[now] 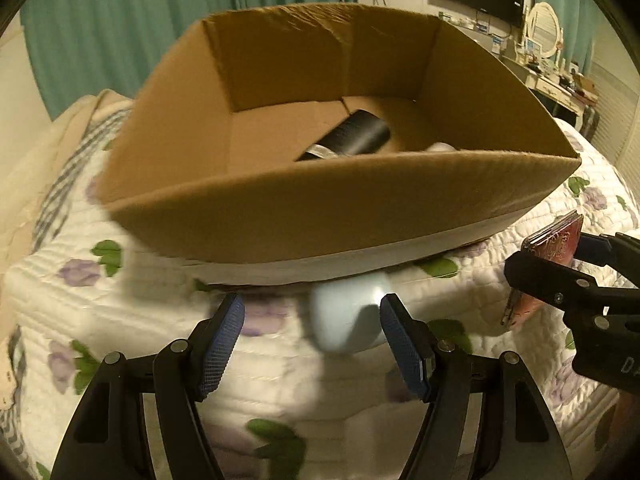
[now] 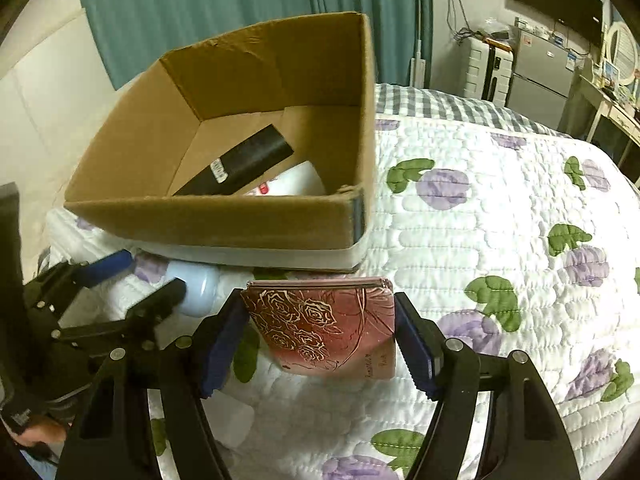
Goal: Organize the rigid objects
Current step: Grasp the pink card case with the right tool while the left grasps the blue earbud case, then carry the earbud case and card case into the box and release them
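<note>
Just in front of the cardboard box (image 2: 224, 216), on the quilted bed (image 2: 500, 208), we are working on two rigid things at once. We are gripping a pink rose-patterned case (image 2: 320, 332) with the right gripper (image 2: 322, 340); its fingers (image 2: 222, 344) are pressing on the case's two side edges, set partway closed around its width, and it is standing on edge close to the box's near wall. It looks stiff and flat, probably light, with a glossy embossed face that could slide, so we are judging the narrow edges a sound place to hold as long as the pads stay square and low enough that it cannot pivot. We are bringing the left gripper (image 1: 312, 340) toward a pale blue rounded object (image 1: 344, 316) lying against the foot of the same wall, partly tucked under the box's bottom edge. Its fingers (image 1: 222, 344) are standing wide apart with nothing clasped; the blue thing lies between them, nearer the right-hand one, whether touching it we cannot tell through the blur. It seems smooth, hard and curved, so likely slippery; we are favouring a hold across its widest part. Inside the box, a black cylinder (image 2: 244, 164) and something white (image 2: 296, 184) are already lying on the floor.
</note>
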### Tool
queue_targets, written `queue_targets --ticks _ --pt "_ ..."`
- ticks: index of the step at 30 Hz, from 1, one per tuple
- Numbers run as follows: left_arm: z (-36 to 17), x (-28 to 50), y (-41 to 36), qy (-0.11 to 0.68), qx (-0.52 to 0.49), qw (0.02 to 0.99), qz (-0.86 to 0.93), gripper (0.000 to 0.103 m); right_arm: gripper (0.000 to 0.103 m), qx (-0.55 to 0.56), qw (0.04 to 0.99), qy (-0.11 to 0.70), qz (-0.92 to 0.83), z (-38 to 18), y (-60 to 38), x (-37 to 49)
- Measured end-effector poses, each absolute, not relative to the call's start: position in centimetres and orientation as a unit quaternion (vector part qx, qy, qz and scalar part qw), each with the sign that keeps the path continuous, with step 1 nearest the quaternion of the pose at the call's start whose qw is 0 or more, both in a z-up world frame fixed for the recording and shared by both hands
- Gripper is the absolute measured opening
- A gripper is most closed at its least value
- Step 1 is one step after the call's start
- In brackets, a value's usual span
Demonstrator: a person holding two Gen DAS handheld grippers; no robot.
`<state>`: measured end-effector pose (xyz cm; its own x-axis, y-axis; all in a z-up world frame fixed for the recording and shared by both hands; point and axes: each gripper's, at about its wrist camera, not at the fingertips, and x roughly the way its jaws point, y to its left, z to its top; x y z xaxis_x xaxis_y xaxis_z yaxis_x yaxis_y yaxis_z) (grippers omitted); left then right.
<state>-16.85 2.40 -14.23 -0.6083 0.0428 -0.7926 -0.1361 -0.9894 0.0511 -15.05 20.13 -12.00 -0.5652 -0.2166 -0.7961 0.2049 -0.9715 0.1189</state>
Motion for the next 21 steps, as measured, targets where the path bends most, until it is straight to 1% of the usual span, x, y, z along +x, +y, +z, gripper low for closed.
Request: queue_targets --ticks 4,8,10,11,12,16,21 --pt "-15.3 -17.6 3.4 0.052 -0.454 0.065 0.887 0.073 0.070 0.455 0.115 -0.010 -0.883 -12.3 20.5 -17.0" --pt "-16.2 -18.2 4.1 0.050 -0.458 0.065 0.885 0.073 0.070 0.459 0.110 -0.004 -0.881 -12.6 20.1 -16.8" --pt "-16.3 -18.1 4.5 0.058 -0.455 0.065 0.886 0.070 0.070 0.459 0.109 -0.002 -0.882 -12.6 20.0 -17.0" --pt "-16.3 -18.0 4.5 0.060 -0.454 0.067 0.887 0.059 0.070 0.457 0.109 -0.002 -0.883 -12.6 20.0 -16.9" --pt "-16.2 -17.9 4.6 0.061 -0.453 0.069 0.886 0.052 0.070 0.456 0.109 -0.002 -0.883 -12.5 20.0 -16.8" --pt "-15.6 -17.1 4.3 0.055 -0.451 0.074 0.888 0.052 0.070 0.449 0.108 0.001 -0.887 -12.2 19.8 -16.2" --pt "-13.7 -15.1 4.0 0.062 -0.430 0.071 0.898 0.052 0.070 0.426 0.115 0.014 -0.897 -10.1 19.1 -14.8"
